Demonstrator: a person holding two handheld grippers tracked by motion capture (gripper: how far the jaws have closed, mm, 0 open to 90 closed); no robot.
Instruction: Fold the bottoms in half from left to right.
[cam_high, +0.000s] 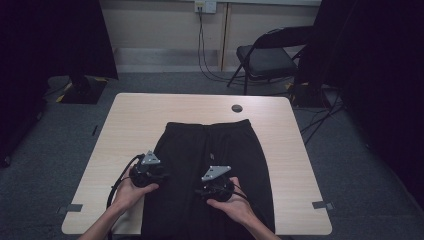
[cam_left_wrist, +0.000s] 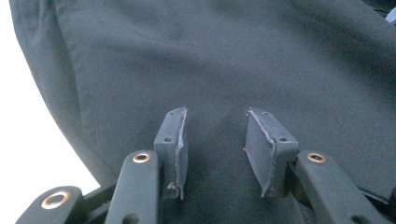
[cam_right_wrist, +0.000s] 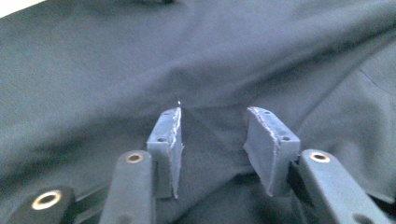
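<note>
Basically dark trousers (cam_high: 210, 165) lie flat w/ soft creases, both grippers' fingers (cam_left_wrist: 177, 144) released, gaping over cloth.

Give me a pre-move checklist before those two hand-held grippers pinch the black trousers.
1. Trousers lie flat on the table, waistband at the far end: ok.
2. Left hand-held gripper over cloth near the garment's left edge, jaws apart: ok.
3. Right hand-held gripper over cloth farther right, jaws apart: ok.
4. Fabric pinched between either pair of pads: not ok, cloth lies beyond the gap, none gripped.
5. Pads touching the cloth: cannot tell.
6. Cables off the garment: cannot tell on the right side.
</note>
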